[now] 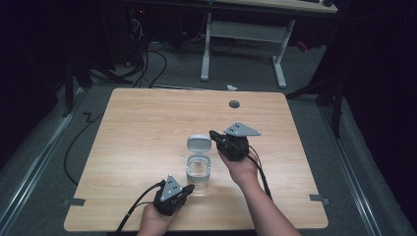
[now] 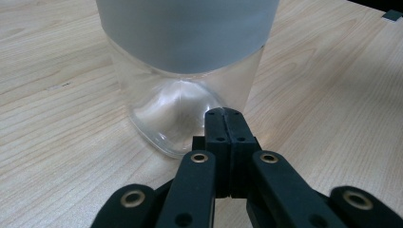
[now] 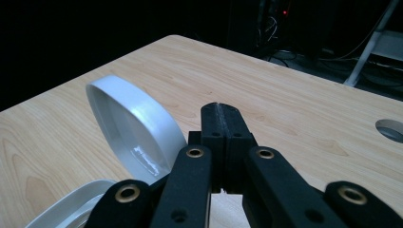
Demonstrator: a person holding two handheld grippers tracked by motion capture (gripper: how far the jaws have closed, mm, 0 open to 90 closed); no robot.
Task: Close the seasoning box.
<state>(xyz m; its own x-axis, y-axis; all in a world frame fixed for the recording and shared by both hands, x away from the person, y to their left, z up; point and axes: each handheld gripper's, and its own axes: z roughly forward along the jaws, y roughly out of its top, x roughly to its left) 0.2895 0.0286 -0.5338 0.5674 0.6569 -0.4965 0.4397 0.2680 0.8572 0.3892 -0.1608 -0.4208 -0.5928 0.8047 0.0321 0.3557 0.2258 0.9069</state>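
Observation:
A clear square jar (image 1: 198, 170) with a grey collar stands near the middle of the wooden table (image 1: 142, 123), its grey hinged lid (image 1: 199, 143) flipped open toward the far side. My left gripper (image 1: 189, 187) is shut and empty, its tips right at the jar's near lower corner. In the left gripper view the shut jaws (image 2: 224, 114) end just in front of the jar's glass base (image 2: 176, 109); contact cannot be told. My right gripper (image 1: 213, 133) is shut and empty beside the lid's right edge. The right gripper view has the upright lid (image 3: 135, 128) left of the tips (image 3: 221, 110).
A round cable hole (image 1: 234, 104) sits in the table's far right part, also seen as a hole (image 3: 392, 129) in the right gripper view. Tape tabs (image 1: 318, 198) mark the front corners. Another desk (image 1: 246, 34) and floor cables (image 1: 147, 64) lie beyond the table.

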